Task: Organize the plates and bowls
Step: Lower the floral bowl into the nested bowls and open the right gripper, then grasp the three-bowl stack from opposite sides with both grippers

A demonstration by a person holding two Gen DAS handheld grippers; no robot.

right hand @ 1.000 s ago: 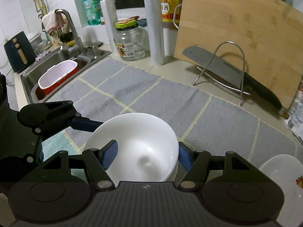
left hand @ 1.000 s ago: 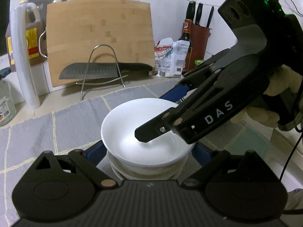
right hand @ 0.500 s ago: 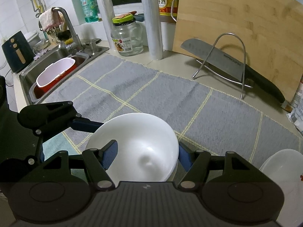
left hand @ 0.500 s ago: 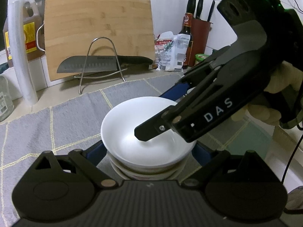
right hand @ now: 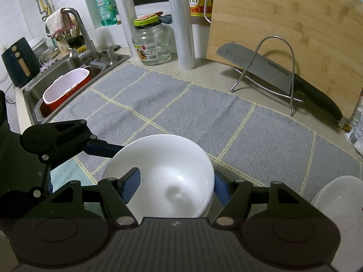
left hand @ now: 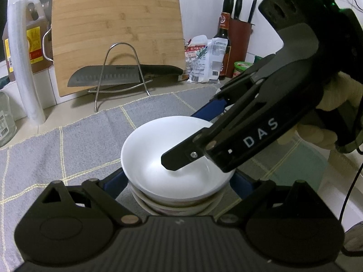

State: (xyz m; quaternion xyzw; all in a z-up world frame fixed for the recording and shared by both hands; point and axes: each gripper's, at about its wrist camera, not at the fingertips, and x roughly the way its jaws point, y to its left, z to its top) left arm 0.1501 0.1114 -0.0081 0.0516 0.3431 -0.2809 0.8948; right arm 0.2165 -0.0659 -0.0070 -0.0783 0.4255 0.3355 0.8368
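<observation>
The right gripper (right hand: 175, 187) grasps the white bowl (right hand: 163, 172): one blue pad is inside at 9 o'clock, the other outside at 3 o'clock. The left gripper (left hand: 177, 183) has its blue fingers (left hand: 113, 181) on both sides of the stack of dishes (left hand: 177, 206) under this bowl; its jaws have just been opening, and I cannot tell if the pads still touch. The stack is on the grey cloth (right hand: 204, 117). At 12 o'clock a knife (left hand: 106, 77) rests in a wire stand (left hand: 120, 68) before the cutting board (left hand: 115, 34).
</observation>
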